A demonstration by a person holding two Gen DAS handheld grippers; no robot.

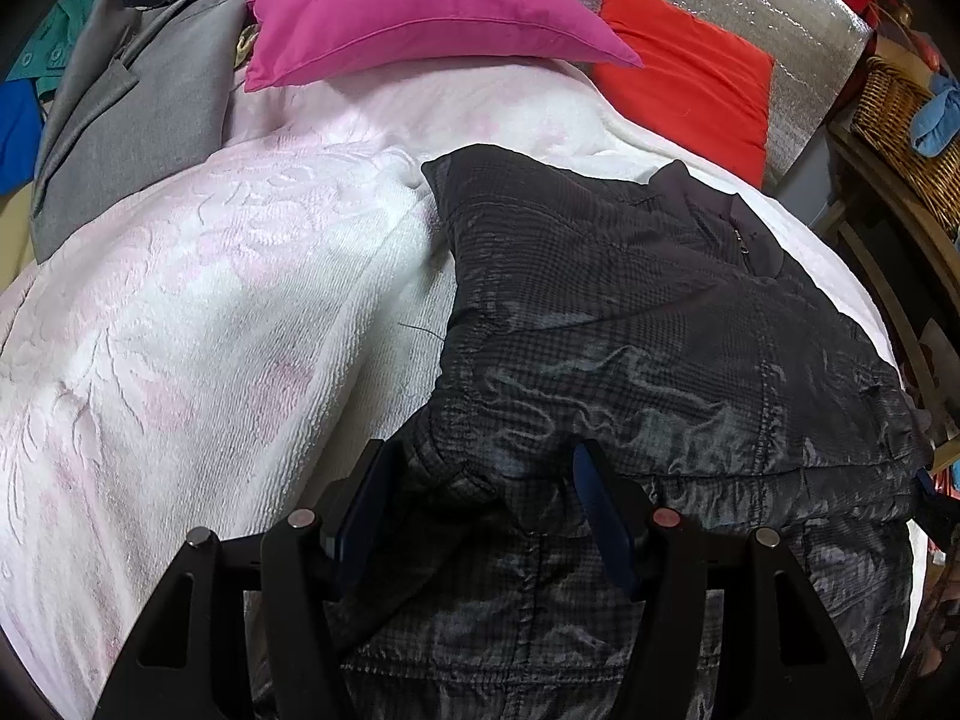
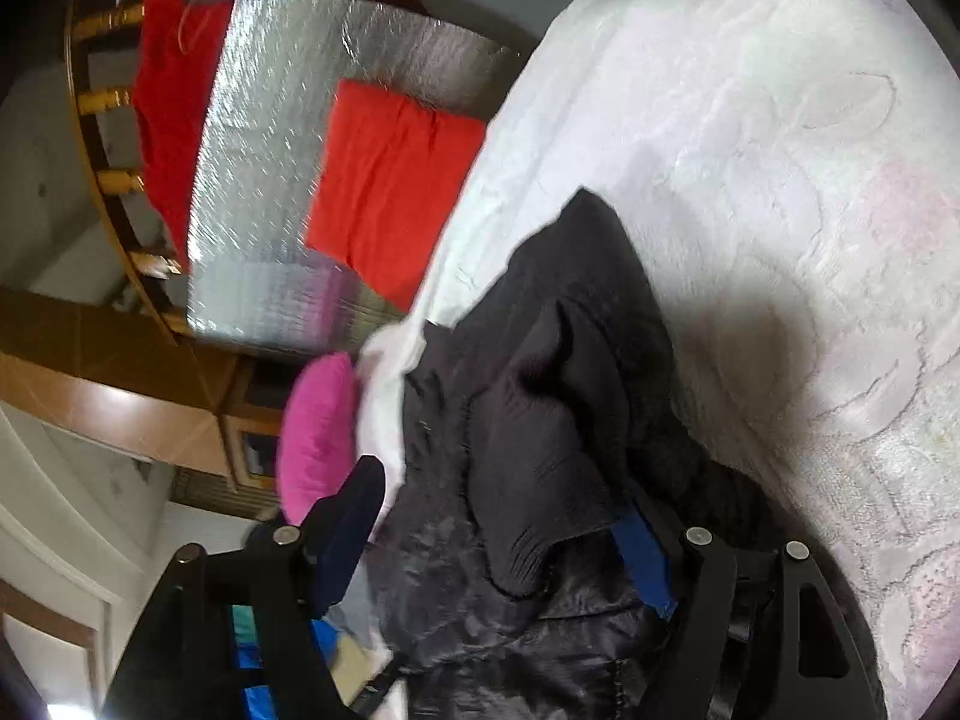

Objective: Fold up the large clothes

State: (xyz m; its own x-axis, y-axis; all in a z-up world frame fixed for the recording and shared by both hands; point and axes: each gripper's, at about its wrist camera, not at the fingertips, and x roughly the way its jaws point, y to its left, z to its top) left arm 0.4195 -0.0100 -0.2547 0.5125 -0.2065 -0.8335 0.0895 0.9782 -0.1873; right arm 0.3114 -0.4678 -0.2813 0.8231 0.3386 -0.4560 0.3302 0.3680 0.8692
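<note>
Left wrist view gives me the dark checked jacket point(image 1: 630, 312) spread on the bed's white blanket point(image 1: 210, 312), below a pink pillow point(image 1: 420, 12) and a red cushion point(image 1: 690, 84). My left gripper point(image 1: 480, 498) has a bunched fold of the jacket's hem between its jaws; I cannot tell if the pads press it. On the blurred right wrist view, my right gripper point(image 2: 510, 534) has its jaws apart, a ribbed cuff point(image 2: 528, 480) lying loose between them, seemingly unpinched.
</note>
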